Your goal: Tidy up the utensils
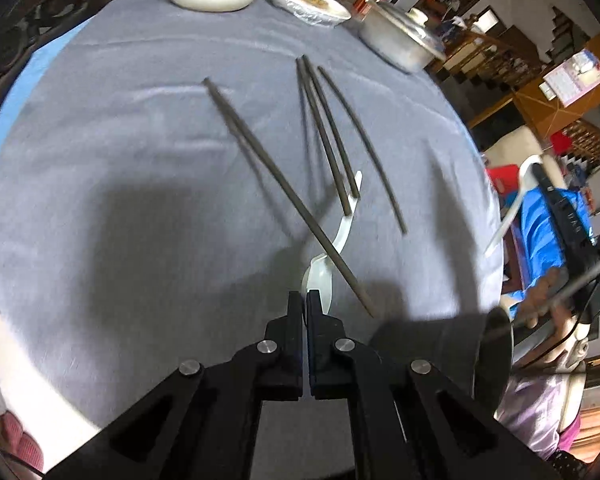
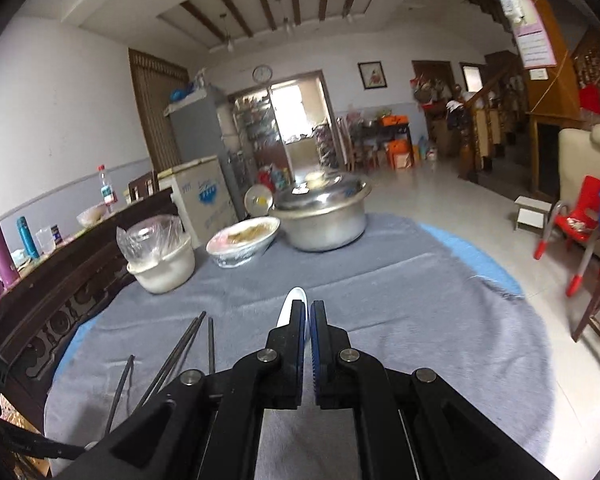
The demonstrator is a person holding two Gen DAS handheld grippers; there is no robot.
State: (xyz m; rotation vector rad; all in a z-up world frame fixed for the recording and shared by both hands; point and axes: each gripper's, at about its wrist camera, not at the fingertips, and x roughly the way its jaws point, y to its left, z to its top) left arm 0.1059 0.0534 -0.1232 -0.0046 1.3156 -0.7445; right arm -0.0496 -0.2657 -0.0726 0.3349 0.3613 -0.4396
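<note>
right, left gripper is clamped on a white spoon, handle running up-frame under the chopsticks on the grey cloth. right gripper pinches another white spoon, lifted.

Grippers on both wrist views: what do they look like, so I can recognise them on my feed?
Both match. The left gripper and the right gripper have matte black scissor-style link arms with round silver pivot pins and straight black fingers. The right's inner pads are blue and ribbed. No cables or markings show.

Soft daylight, dark shadows on cloth, motion blur, bowed fisheye edges.
</note>
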